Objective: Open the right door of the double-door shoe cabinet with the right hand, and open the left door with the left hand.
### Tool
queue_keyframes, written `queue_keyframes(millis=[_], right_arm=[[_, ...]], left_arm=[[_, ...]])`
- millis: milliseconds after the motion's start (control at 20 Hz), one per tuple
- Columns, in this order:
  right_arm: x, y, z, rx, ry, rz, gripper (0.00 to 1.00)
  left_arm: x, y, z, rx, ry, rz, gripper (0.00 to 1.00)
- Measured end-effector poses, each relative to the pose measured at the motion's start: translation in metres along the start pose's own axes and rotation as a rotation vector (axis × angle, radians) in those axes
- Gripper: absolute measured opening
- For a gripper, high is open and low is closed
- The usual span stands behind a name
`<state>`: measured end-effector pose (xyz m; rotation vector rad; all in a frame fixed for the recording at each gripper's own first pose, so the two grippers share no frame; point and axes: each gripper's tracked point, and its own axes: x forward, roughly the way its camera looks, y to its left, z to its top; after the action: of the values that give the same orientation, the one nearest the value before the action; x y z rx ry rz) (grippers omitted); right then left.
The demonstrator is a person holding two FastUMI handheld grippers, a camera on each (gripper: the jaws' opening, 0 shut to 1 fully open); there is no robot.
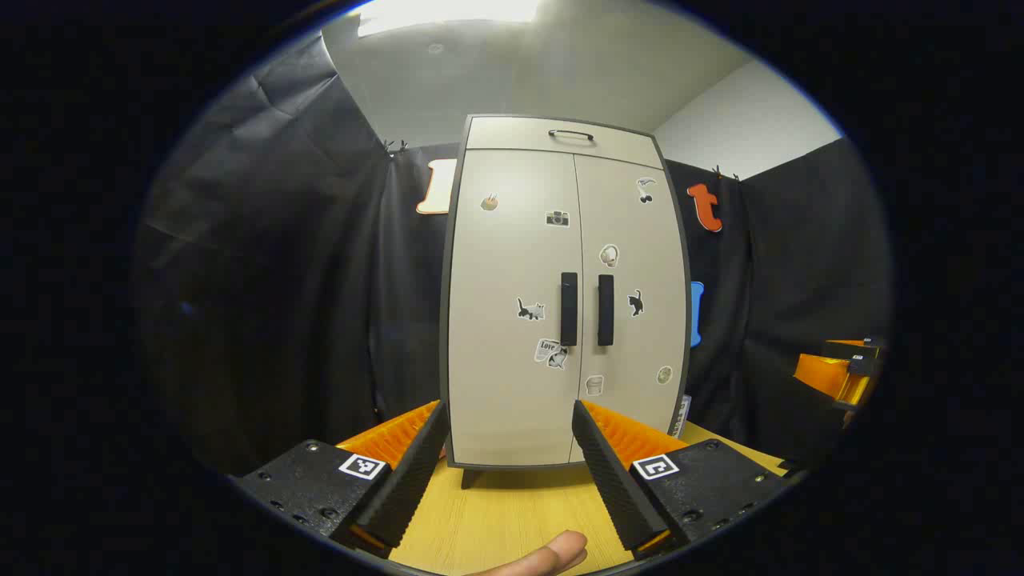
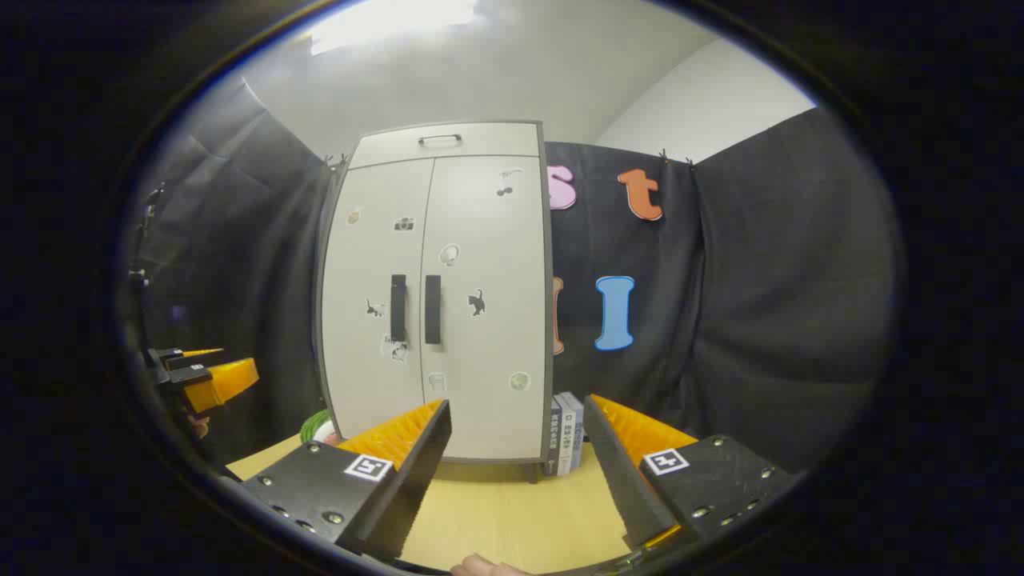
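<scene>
The shoe cabinet (image 1: 564, 296) stands upright at the back of the wooden surface (image 1: 512, 512), against the black cloth wall, with both doors shut. The left door (image 1: 512, 320) and right door (image 1: 632, 320) meet at the middle, where two dark upright handles sit close together: the left handle (image 1: 569, 308) and the right handle (image 1: 606, 310). A shallow drawer with its own handle runs across the top, and small stickers dot both doors.

Both tongs are held back from the cabinet, well apart from the handles. The left tongs (image 1: 508, 448) are spread wide and hold nothing; so are the right tongs (image 2: 516, 448). In the right gripper view the left tongs appear again at the far left edge, off to the side of the cabinet. A few books (image 2: 566, 444) stand beside the cabinet's right foot.

Neither door has been started, I'd say. The main risk is that the handles sit so near each other: tongs aimed for one could catch the other, or the two tongs could knock together at the seam. A sharp pull might also drag or tip the cabinet forward, since it stands on small feet. The right door, swinging out, may brush the books.
</scene>
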<state>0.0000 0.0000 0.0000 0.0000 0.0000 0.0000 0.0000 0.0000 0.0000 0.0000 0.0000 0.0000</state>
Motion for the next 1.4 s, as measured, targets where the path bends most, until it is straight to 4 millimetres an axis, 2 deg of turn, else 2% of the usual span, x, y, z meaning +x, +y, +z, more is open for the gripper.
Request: queue_keyframes(millis=[100,150,300,350,400,600,900,1100,1250,1350,1400], right_arm=[[0.002,-0.001,-0.004,-0.012,0.002,-0.01,0.94],[0.002,-0.002,-0.006,-0.017,0.005,-0.019,0.98],[0.005,0.001,-0.008,-0.012,0.001,-0.024,0.98],[0.006,0.0,-0.012,-0.011,0.006,-0.026,0.94],[0.007,-0.001,-0.015,-0.012,0.017,-0.029,0.98],[0.007,-0.008,-0.018,-0.036,-0.004,-0.068,0.98],[0.015,0.007,-0.02,0.004,-0.005,-0.019,0.98],[0.042,0.028,-0.016,0.019,0.002,0.016,0.98],[0.07,0.054,-0.008,0.009,0.013,0.072,0.98],[0.093,0.064,0.002,-0.027,0.005,0.077,0.98],[0.105,0.071,0.009,-0.041,-0.006,0.079,0.94]], left_arm=[[0.002,0.004,-0.004,-0.009,0.008,0.003,0.96],[0.003,0.005,-0.006,-0.01,0.011,-0.001,0.96],[0.009,0.006,-0.012,-0.016,0.012,-0.018,0.96],[0.012,0.007,-0.016,-0.022,0.019,-0.018,0.97],[0.014,0.008,-0.019,-0.028,0.027,-0.019,0.96],[0.023,-0.003,-0.023,-0.028,0.013,-0.068,0.96],[0.028,-0.014,-0.041,0.011,0.034,-0.1,0.96],[0.031,-0.015,-0.051,0.005,0.036,-0.126,0.96],[0.031,-0.006,-0.057,-0.016,0.042,-0.12,0.96],[0.028,0.0,-0.06,-0.016,0.036,-0.121,0.96],[0.027,0.004,-0.061,-0.017,0.033,-0.123,0.96]])
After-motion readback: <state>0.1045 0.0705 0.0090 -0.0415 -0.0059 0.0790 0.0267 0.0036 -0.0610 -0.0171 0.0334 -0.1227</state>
